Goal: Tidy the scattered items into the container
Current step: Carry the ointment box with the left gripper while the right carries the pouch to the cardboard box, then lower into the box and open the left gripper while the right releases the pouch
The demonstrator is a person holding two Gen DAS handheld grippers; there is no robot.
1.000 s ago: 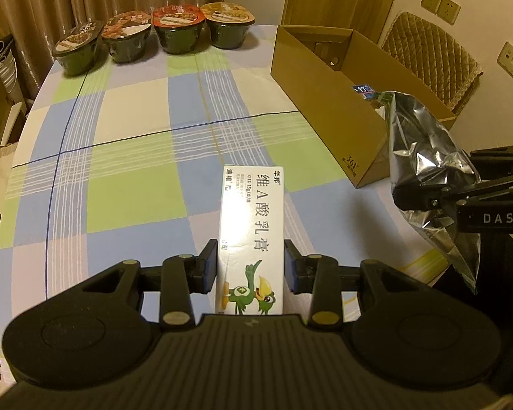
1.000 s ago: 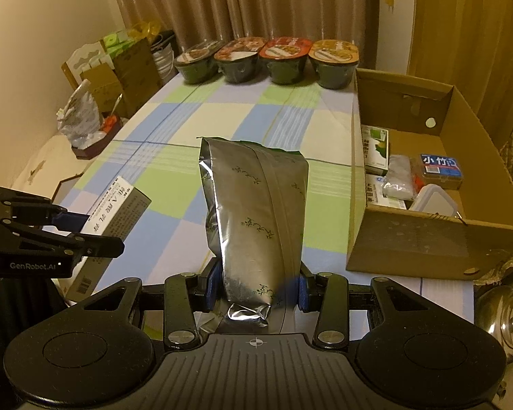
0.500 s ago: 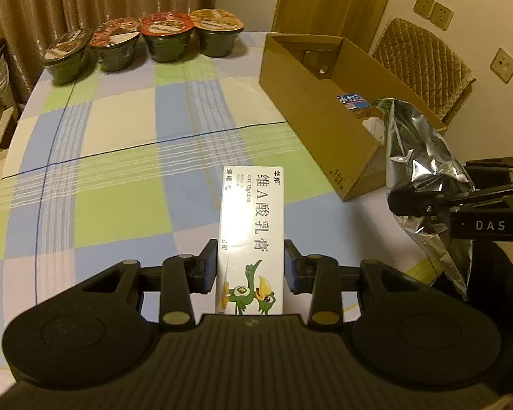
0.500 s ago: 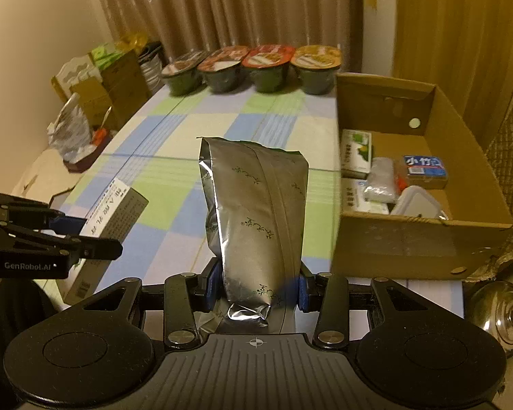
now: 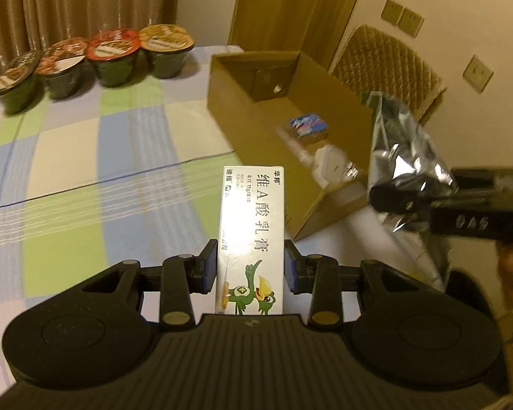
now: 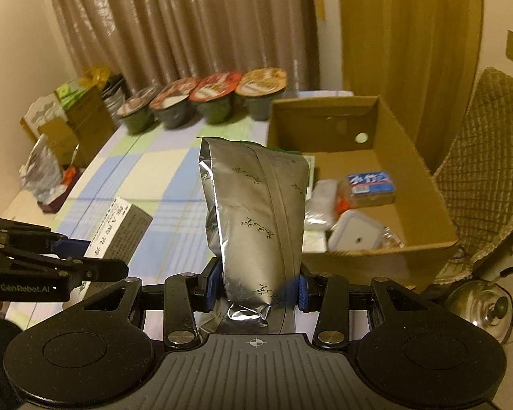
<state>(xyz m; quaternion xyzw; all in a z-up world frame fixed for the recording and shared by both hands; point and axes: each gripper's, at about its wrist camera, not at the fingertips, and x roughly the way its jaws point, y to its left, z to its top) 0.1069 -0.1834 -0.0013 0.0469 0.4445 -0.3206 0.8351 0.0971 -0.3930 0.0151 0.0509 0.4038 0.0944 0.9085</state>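
My left tool is clamped on the carton, a white medicine-type box with a green bird print, gripped across its narrow sides near the back end, the rest sticking out forward over the desk, just short of the box. My right tool is clamped on the pouch, a silver foil bag, pinched low near its crimped bottom seal, standing up and leaning a bit toward the box. Both items are off the desk, on the near side of the box, pouch nearer the opening. Carton reads as light and stiff, thin card, so I'd keep the squeeze modest or the walls dent; flat sides give the pads good purchase, low slip risk. Pouch looks soft, crinkly and slick, can't tell how full it is; held at the bottom it will flop at the top and could slide through the pads if I swing fast. A hold nearer mid-body would steady it, but the seal edge is the firmest bit. Inside the box I see a blue-label pack, a clear lidded tub and plastic-wrapped stuff along its left wall, free floor toward the far wall. Four bowls sit beyond the box, well apart from it. View near the right tool in the left camera is motion-blurred.
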